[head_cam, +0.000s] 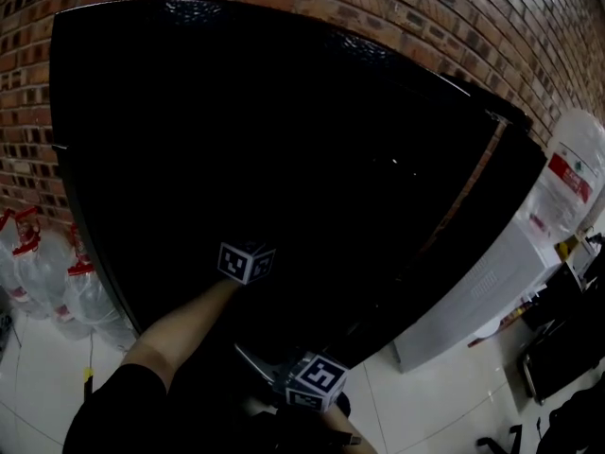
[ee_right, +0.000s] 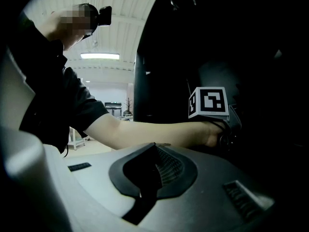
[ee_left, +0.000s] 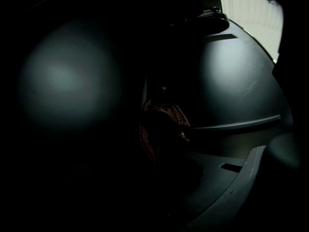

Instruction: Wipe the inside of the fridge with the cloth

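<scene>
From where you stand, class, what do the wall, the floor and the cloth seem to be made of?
The wall is brick, matt red-brown, with pale mortar lines between courses. The floor is probably glazed tile: white, shiny, with thin joint lines. The cloth looks like reddish-brown fabric with a coarse weave, though it is too dark to be sure.

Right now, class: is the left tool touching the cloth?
Touching. The left gripper view, though dark, shows the left tool with its jaws closed on the bunched reddish cloth.
</scene>
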Demonstrator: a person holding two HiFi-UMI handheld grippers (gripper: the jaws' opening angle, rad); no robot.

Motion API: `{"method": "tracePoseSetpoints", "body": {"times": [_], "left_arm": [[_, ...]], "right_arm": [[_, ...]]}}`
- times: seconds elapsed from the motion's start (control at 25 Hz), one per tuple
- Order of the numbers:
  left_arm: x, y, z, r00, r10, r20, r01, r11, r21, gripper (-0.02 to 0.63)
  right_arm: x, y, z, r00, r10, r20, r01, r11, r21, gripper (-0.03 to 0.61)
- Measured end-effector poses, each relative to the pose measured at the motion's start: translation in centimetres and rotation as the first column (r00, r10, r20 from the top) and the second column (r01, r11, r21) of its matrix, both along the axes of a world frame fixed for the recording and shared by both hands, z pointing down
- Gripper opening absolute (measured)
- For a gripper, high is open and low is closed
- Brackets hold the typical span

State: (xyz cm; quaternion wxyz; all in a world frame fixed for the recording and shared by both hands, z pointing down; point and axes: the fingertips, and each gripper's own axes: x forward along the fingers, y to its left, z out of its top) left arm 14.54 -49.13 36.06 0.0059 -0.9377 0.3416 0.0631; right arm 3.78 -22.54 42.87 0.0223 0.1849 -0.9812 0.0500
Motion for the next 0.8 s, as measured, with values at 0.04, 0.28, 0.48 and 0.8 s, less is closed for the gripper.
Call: {"method": "tracePoseSetpoints", "body": {"times": [0.04, 0.28, 0.48, 0.8], "left_arm": [[-0.1, -0.5, 0.1, 1.0, -0.018, 0.005, 0.018, 1.0, -0.006, 0.058], [-0.7, -2.4, 0.6, 0.997, -0.074, 0.006, 0.074, 0.997, -0.027, 0.057], [-0.6, -3.2, 0.7, 0.994, -0.11, 0.014, 0.111, 0.994, -0.003, 0.055], [-2.8, -0.4, 0.0, 0.995, -0.099, 0.003, 0.099, 0.995, 0.016, 0.055]], "right_arm": [[0.0, 0.0, 0.0, 1.0, 0.002, 0.004, -0.002, 1.0, 0.0, 0.003], [0.7, -0.4, 0.4, 1.0, 0.009, -0.011, -0.009, 1.0, 0.0, 0.003], [0.9, -0.5, 0.6, 1.0, 0.026, -0.014, -0.026, 1.0, -0.009, 0.003], [0.1, 0.0, -0.2, 0.998, 0.045, 0.037, -0.044, 0.999, -0.022, 0.003]]}}
